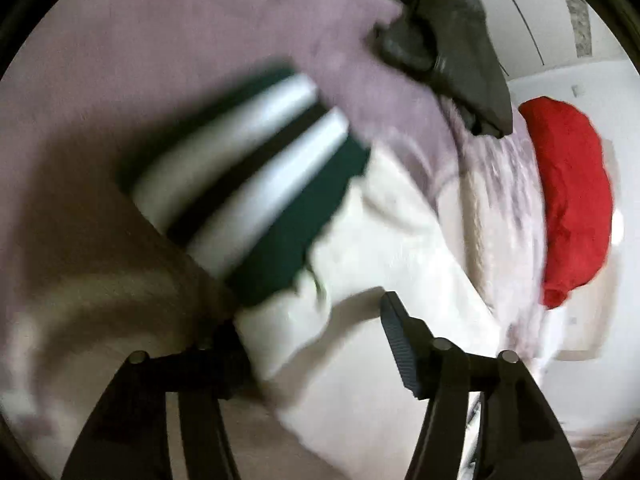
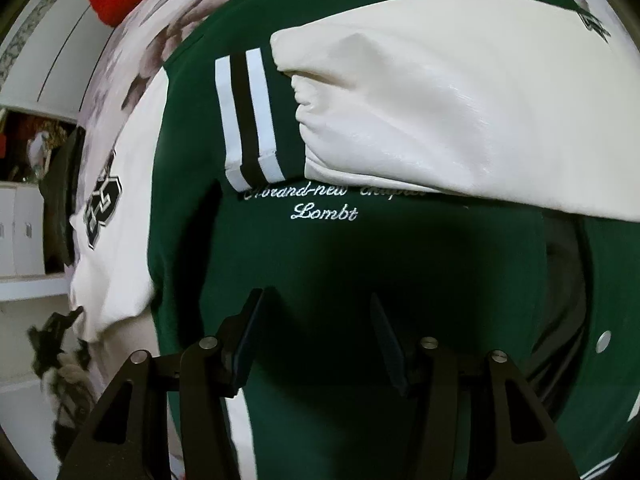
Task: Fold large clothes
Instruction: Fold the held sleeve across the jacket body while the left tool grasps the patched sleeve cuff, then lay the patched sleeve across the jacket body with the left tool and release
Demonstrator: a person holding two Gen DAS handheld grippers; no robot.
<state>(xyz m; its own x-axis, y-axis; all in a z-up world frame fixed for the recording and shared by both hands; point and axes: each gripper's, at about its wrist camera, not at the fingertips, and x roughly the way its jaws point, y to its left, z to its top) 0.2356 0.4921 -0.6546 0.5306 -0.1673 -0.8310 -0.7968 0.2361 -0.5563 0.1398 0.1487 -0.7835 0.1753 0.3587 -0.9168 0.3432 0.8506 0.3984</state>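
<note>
Floral bedding carries the green varsity jacket, one cream sleeve folded across its back. Your right gripper hangs above the jacket, jaws apart, empty. Your left gripper, jaws apart around the other sleeve: pinch near the striped cuff, lay it flat.

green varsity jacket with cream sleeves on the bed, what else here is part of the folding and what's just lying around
Part of the job:
- green varsity jacket
- its cream leather-look sleeve, laid across the body
- striped knit cuff

Lying about:
- red crumpled cloth
- dark grey garment
- floral bedspread
</note>
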